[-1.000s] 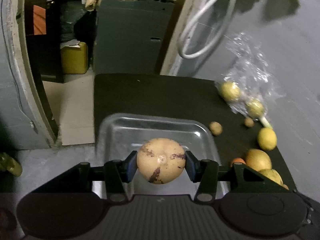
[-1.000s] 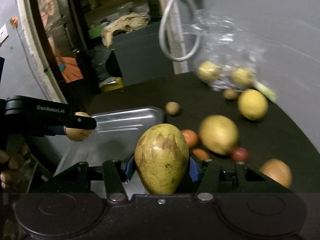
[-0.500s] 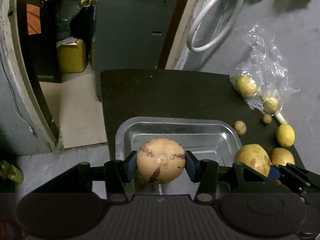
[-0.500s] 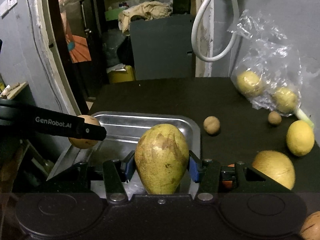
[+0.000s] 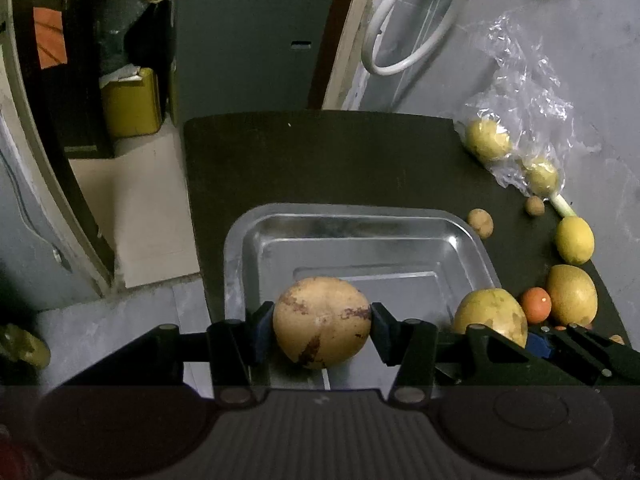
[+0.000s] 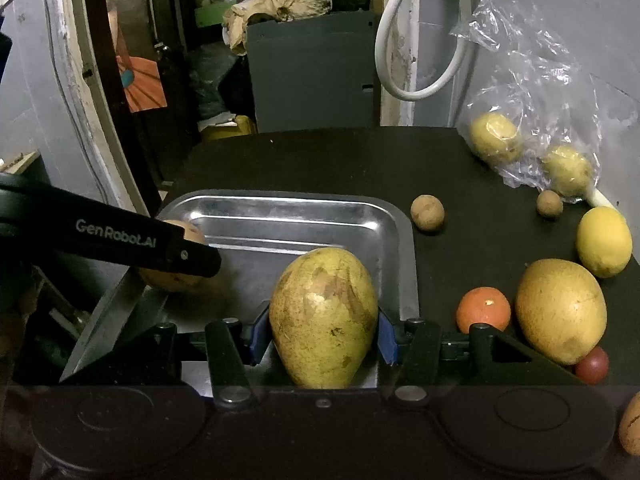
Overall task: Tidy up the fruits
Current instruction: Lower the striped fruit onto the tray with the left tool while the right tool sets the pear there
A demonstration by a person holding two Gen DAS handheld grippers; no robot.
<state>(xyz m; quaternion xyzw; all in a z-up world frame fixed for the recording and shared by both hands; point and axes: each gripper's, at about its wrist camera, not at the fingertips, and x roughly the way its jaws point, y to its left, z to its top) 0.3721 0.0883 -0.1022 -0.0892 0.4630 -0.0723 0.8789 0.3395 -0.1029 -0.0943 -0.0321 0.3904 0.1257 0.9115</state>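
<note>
Dark worktop (image 5: 340,160), steel tray (image 5: 360,216) empty: both loaded grippers have moved in over it, left gripper (image 5: 322,330) jaws clamping a round fruit (image 5: 322,322), right gripper (image 6: 322,334) jaws clamping a pear (image 6: 324,316), drop-off looks next.

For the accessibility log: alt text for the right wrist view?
The right tongs grip a yellow-green mango over the near edge of an empty metal tray. Beside it on the dark table lie loose fruits, including an orange and a lemon.

I see the tray (image 6: 394,216) on the table (image 6: 320,160), loose fruits to its right, the bag (image 6: 536,92) behind them.
</note>
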